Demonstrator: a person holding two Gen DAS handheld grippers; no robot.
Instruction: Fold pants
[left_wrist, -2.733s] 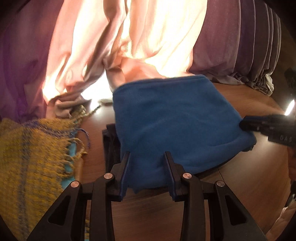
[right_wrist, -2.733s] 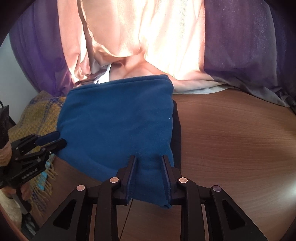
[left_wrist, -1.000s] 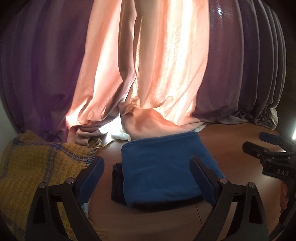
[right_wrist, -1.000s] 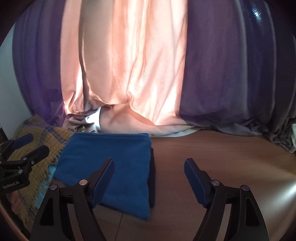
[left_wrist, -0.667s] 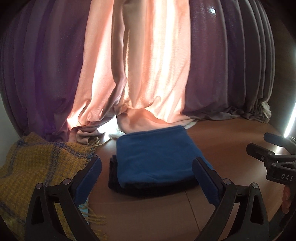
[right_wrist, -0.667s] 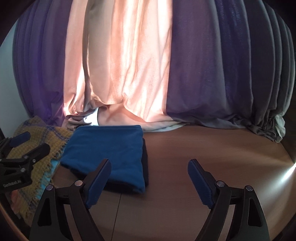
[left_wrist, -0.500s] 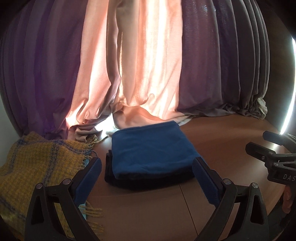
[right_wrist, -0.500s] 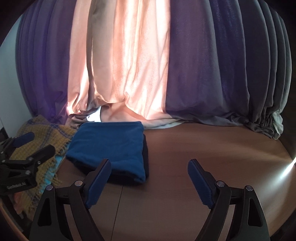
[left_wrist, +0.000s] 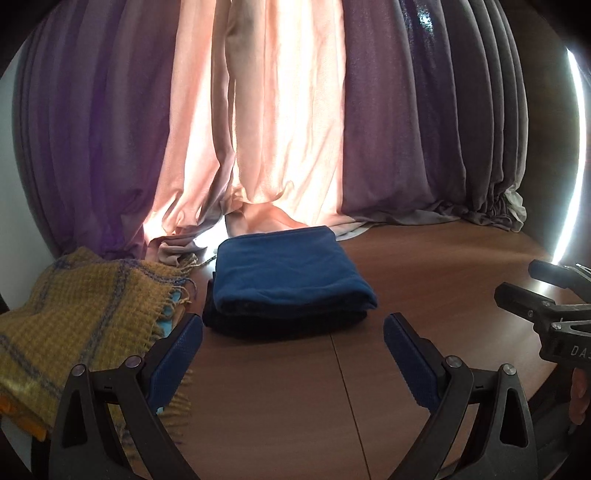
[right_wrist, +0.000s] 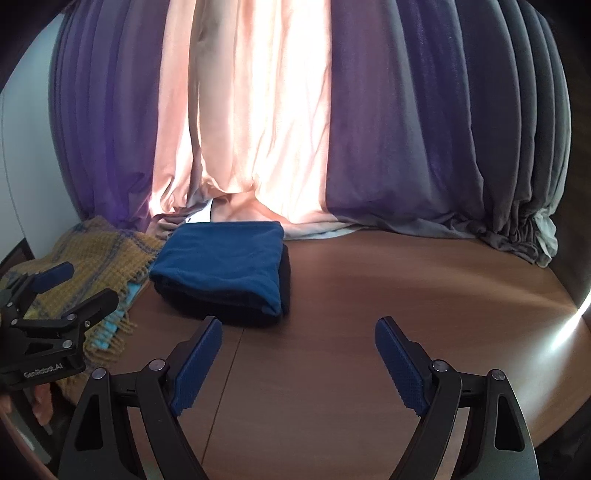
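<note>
Left gripper (left_wrist: 293, 334), left wrist view: jaws spread wide, nothing btwn the blue pads, hovering above bare wooden table (left_wrist: 424, 273), not touching any cloth. Blue pants (left_wrist: 288, 275) lie ahead of it on the table, folded into a compact rectangular stack, rounded fold edge facing the camera, a darker layer showing under the top blue layer at the near and left sides. Stack sits just in front of the peach/purple curtain (left_wrist: 280, 110), w/ a mustard plaid scarf (left_wrist: 85, 306) beside it on the left, fringe near but apparently not on the pants. Right gripper (left_wrist: 546, 306) visible at frame right edge, well apart from the stack; a bit of the person's hand below it. Right wrist view: right gripper (right_wrist: 298, 334) also released, jaws wide, empty, over bare table. Pants (right_wrist: 225, 267) ahead and to the left, same neat stack, dark underside layer peeking out on the right edge. Left gripper (right_wrist: 62, 291) seen at left over the scarf (right_wrist: 99, 254), looks open too, holding nothing. Progress, as judged: folding looks done — pants are a tidy multi-layer bundle, no loose leg or waistband hanging out that I can see, both tools clear of it. Prob. nothing left except maybe squaring the slightly offset dark layer; far side of stack hidden so can't confirm there.
</note>
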